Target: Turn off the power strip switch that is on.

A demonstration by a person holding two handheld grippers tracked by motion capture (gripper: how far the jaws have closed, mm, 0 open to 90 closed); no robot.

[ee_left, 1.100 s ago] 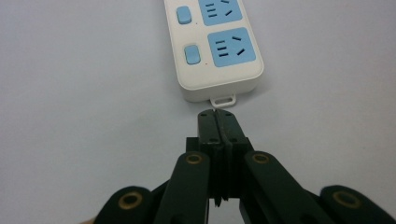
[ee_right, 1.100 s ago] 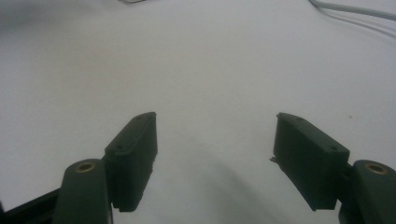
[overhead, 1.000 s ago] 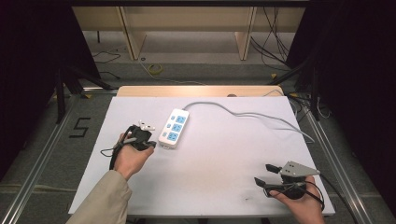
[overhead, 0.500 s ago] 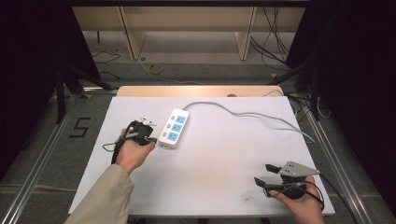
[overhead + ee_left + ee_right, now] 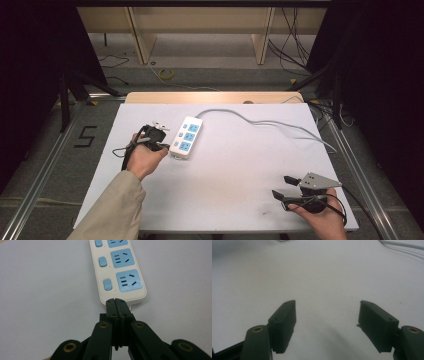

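A white power strip (image 5: pixel 186 137) with three blue sockets and blue switches lies left of centre on the white table (image 5: pixel 225 175). Its grey cable (image 5: pixel 260 122) runs off to the right edge. A hand holds my left gripper (image 5: pixel 165 146) beside the strip's near left end. In the left gripper view the jaws are shut together with nothing between them, and the left gripper's tips (image 5: pixel 116 303) touch or almost touch the near end of the strip (image 5: pixel 117 267). My right gripper (image 5: pixel 281 186) rests at the table's front right, open. In the right gripper view it (image 5: pixel 327 307) frames bare table.
A wooden board (image 5: pixel 210 96) borders the table's far edge. Metal rails run along both sides, and a "5" mark (image 5: pixel 86 136) is on the floor at the left. The grey cable (image 5: pixel 402 245) crosses the top right of the right gripper view.
My left gripper has moved a little forward and right, up to the near end of the power strip. The right gripper has stayed where it was.
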